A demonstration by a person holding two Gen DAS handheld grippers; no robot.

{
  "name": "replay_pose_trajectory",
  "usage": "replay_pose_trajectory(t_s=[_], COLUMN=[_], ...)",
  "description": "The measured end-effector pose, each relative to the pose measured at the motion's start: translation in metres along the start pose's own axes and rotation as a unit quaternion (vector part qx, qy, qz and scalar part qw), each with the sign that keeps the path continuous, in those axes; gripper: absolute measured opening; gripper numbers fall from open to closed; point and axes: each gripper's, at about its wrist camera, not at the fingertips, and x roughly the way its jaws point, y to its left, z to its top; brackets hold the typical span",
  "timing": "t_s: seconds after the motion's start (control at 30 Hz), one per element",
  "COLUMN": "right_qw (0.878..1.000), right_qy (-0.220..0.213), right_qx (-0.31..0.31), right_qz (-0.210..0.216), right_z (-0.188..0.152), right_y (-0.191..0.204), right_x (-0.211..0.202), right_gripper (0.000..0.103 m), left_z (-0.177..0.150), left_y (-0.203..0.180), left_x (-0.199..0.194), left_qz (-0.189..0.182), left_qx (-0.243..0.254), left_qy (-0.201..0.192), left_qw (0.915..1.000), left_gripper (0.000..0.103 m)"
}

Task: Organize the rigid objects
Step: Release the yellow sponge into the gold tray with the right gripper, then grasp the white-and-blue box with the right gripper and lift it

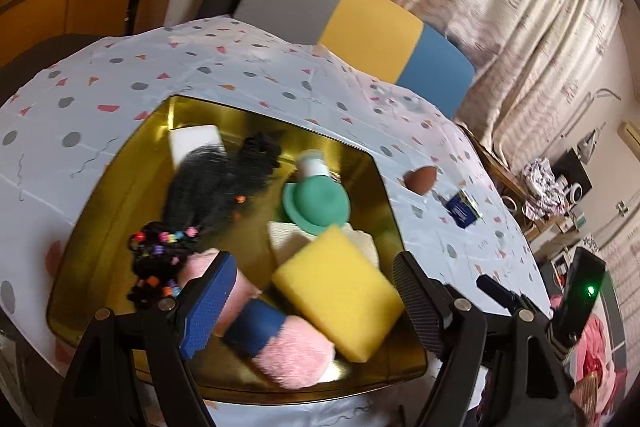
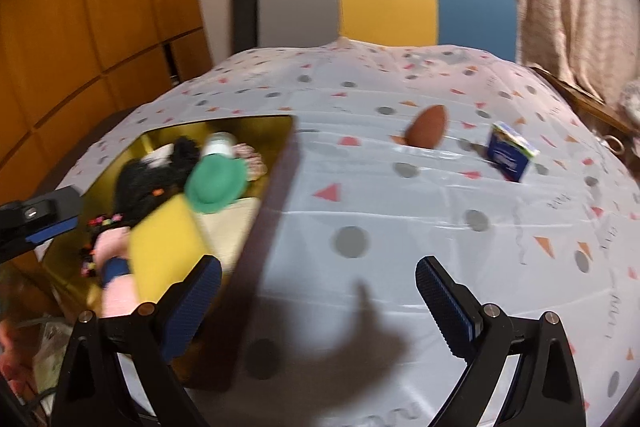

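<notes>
A gold tray [image 1: 120, 171] [image 2: 282, 163] sits on the patterned tablecloth. It holds a yellow sponge [image 1: 340, 287] [image 2: 166, 247], a green hat-shaped item [image 1: 316, 201] [image 2: 216, 183], a white block [image 1: 194, 143], black fuzzy items [image 1: 208, 183], a beaded black hair tie [image 1: 160, 259] and a pink and blue fluffy item [image 1: 280, 347]. A brown egg-shaped sponge [image 1: 420, 179] [image 2: 426, 131] and a small blue box [image 1: 464, 211] [image 2: 510, 155] lie on the cloth right of the tray. My left gripper [image 1: 316, 295] is open above the tray. My right gripper [image 2: 320, 295] is open and empty over the cloth.
A chair back [image 2: 384, 7] in grey, yellow and blue stands behind the table. Curtains [image 1: 520, 7] hang at the right. Wooden cabinets [image 2: 80, 27] stand at the left. Cluttered shelves [image 1: 560, 187] lie beyond the table's right edge.
</notes>
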Motion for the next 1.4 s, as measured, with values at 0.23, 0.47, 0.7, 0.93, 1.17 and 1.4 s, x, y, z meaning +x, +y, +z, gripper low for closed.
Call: replay_pose_trajectory(t_s=[0.23, 0.47, 0.7, 0.93, 1.17, 1.4], right_qw=[0.999, 0.995, 0.993, 0.993, 0.992, 0.994], right_qy=[0.006, 0.011, 0.016, 0.011, -0.035, -0.029], right_qx=[0.028, 0.053, 0.073, 0.071, 0.092, 0.052], right_qz=[-0.043, -0.083, -0.094, -0.096, -0.084, -0.09], right_z=[0.007, 0.014, 0.02, 0.035, 0.063, 0.092], right_y=[-0.055, -0.105, -0.14, -0.174, -0.217, -0.231], right_x=[0.005, 0.013, 0.023, 0.041, 0.057, 0.106], right_gripper=[0.098, 0.098, 0.098, 0.098, 0.097, 0.078], left_z=[0.004, 0.006, 0.008, 0.01, 0.008, 0.006], left_y=[-0.031, -0.069, -0.105, -0.124, -0.138, -0.154], left_x=[0.013, 0.038, 0.061, 0.081, 0.097, 0.112], left_qz=[-0.011, -0.023, -0.039, -0.045, -0.041, -0.041], left_qx=[0.025, 0.061, 0.086, 0.092, 0.103, 0.121], left_qy=[0.018, 0.048, 0.07, 0.089, 0.105, 0.122], left_qw=[0.9994, 0.9967, 0.9931, 0.9908, 0.9883, 0.9843], left_gripper=[0.081, 0.081, 0.081, 0.081, 0.081, 0.081])
